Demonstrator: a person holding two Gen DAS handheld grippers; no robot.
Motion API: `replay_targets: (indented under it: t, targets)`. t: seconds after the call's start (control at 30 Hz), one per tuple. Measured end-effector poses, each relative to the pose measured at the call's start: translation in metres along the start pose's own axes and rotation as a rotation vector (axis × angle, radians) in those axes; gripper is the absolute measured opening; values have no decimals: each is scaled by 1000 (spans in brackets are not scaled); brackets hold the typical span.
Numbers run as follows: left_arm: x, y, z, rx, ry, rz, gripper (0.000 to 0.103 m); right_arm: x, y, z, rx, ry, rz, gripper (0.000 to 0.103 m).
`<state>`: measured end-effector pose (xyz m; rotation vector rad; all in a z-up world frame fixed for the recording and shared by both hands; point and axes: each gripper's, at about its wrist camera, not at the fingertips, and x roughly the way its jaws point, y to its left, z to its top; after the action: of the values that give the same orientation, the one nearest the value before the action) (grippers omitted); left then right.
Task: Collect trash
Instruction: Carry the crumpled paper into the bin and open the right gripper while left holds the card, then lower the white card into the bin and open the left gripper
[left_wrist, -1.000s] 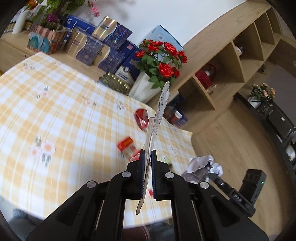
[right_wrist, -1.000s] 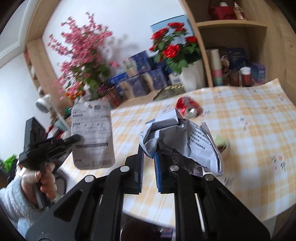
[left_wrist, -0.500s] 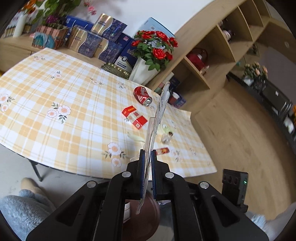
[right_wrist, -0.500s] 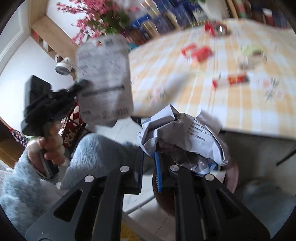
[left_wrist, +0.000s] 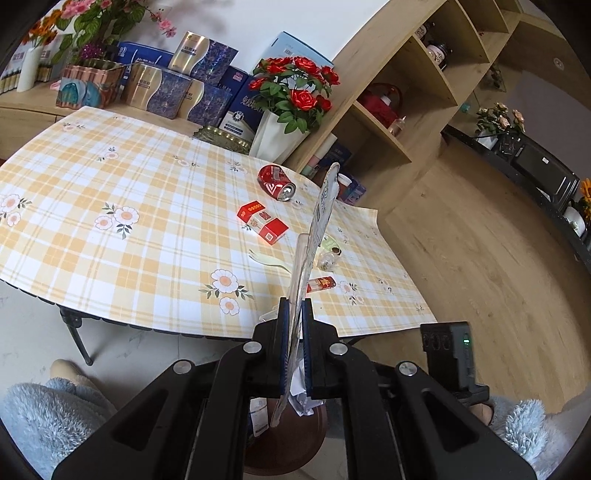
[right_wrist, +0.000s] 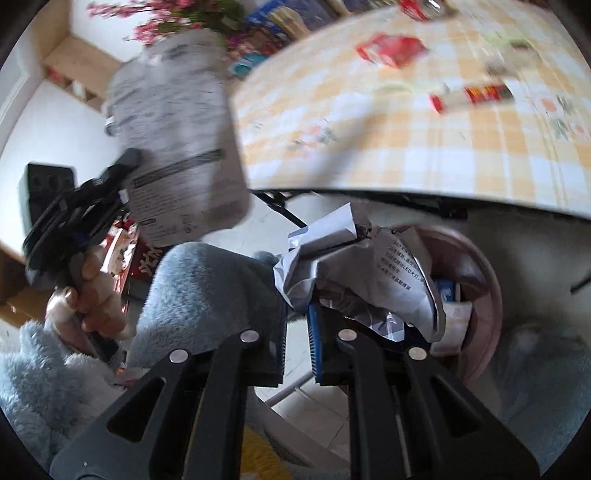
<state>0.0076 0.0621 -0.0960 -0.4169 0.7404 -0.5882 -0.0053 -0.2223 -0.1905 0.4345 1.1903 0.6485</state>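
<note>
Grippers both carried trash: left gripper (left_wrist: 294, 314) pinched a flat printed blister card (left_wrist: 317, 221) edge-on; right gripper (right_wrist: 297, 314) clamped crumpled grey printed paper (right_wrist: 373, 280) above the round brown bin (right_wrist: 484, 288), seemingly ready for dropping.

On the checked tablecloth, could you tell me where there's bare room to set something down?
The tablecloth is bare across its left half, up to the red carton. Crowded on the right: crushed can, carton, small bottle.
</note>
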Motion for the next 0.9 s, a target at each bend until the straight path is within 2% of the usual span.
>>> replay_targets:
  t: [0.17, 0.33, 0.37, 0.4, 0.43, 0.53, 0.6, 0.63, 0.7, 0.8, 0.9]
  targets:
    - [7, -1, -8, 28, 30, 15, 7, 24, -36, 3, 109, 70, -115, 14]
    - [13, -3, -18, 104, 46, 2, 7, 34, -58, 6, 192, 54, -151, 18]
    - [15, -4, -19, 120, 50, 2, 7, 33, -61, 7, 194, 46, -155, 21]
    - [17, -5, -22, 146, 59, 6, 7, 30, -65, 8, 194, 38, -162, 37]
    - [20, -5, -24, 168, 67, 8, 7, 28, -65, 9, 185, 23, -173, 43]
    - [29, -9, -31, 241, 90, 6, 7, 22, -63, 12, 130, -15, -216, 50]
    - [35, -13, -36, 289, 105, 5, 7, 10, -62, 14, 99, -75, -253, 62]
    - [38, -15, -39, 313, 115, 9, 7, 3, -64, 15, 93, -106, -250, 64]
    - [47, -19, -45, 362, 139, 13, 7, -5, -67, 15, 99, -115, -225, 71]
    - [55, -21, -50, 380, 159, -13, 7, -17, -70, 15, 74, -145, -226, 77]
    - [65, -25, -56, 413, 192, -23, 7, -44, -74, 10, 54, -283, -310, 90]
